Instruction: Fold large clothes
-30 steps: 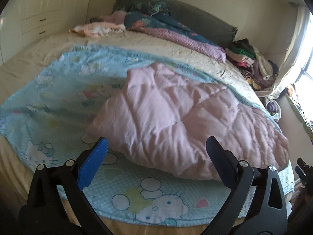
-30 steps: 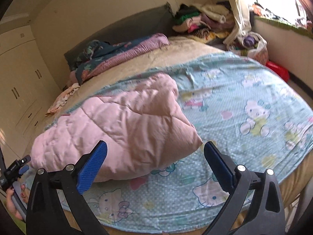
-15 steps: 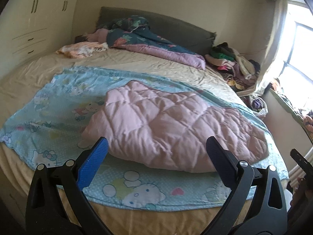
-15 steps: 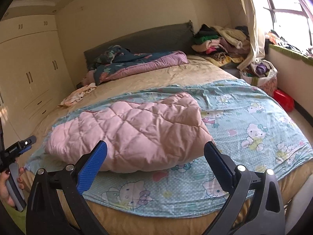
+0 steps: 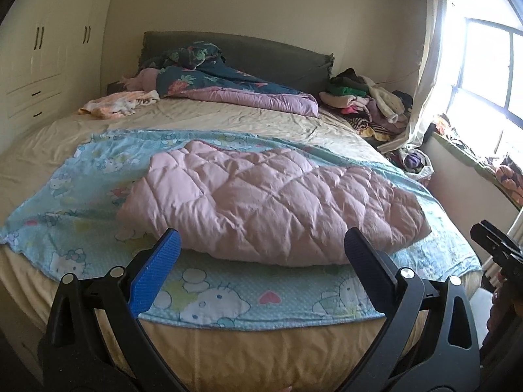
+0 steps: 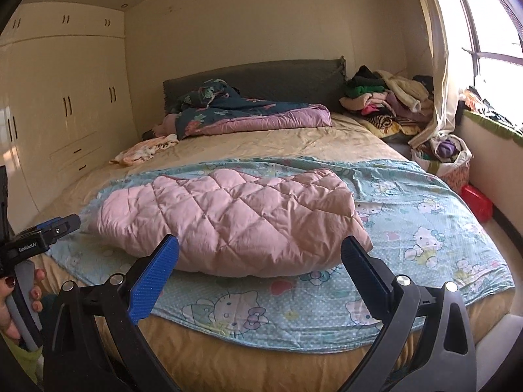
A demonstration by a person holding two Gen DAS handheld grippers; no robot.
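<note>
On the cartoon-print sheet (image 5: 81, 176) lies a puffy, folded pink quilted garment (image 5: 274, 209).

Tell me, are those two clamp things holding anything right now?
Nothing is held. The left gripper and right gripper are both wide open, short of the pink quilted garment lying on the bed.

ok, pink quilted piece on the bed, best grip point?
Probably the near corners of the pink quilted piece: left gripper on the left end, right gripper on the squared right end. Come in from the foot of the bed; the near edge is a thick rounded fold.
</note>
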